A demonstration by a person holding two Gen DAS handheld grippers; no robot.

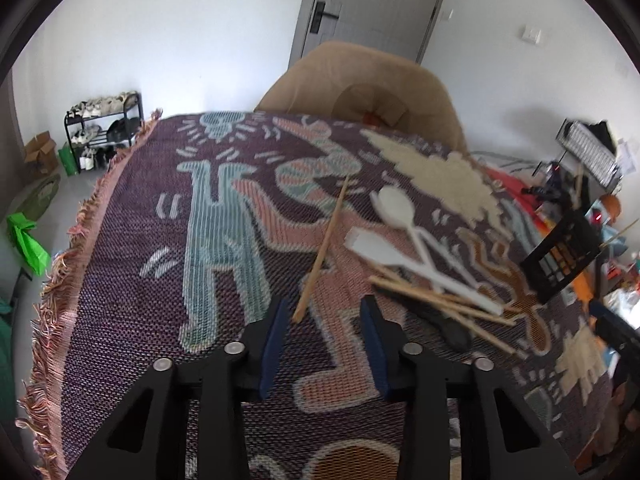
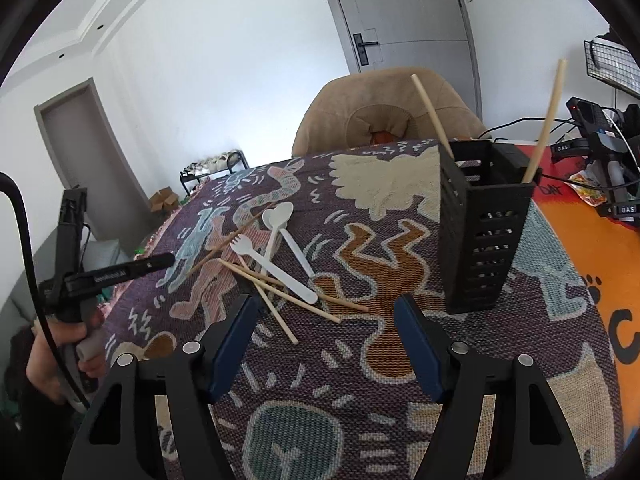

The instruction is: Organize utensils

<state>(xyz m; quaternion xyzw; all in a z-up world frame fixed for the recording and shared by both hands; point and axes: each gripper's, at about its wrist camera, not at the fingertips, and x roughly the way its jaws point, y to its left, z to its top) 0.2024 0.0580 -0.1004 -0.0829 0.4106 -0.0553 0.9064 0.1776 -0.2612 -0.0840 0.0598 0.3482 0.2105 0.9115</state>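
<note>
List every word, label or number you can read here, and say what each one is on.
"DAS": small labels on the black gear right of the table, and again lower.
"C": large black letter on the orange mat.
Print on the left gripper: too blurred to read.

Scattered utensils [image 2: 280,264] beside upright caddy [image 2: 482,232] (black)

Black grippers, blue-padded fingers [image 2: 230,354] (2 each), silver screws, black cable.

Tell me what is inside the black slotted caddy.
Two wooden chopsticks stand in the black slotted caddy, leaning apart, their upper ends rising above its rim. Their lower ends are hidden by its walls, and so is anything lying at the bottom.
</note>
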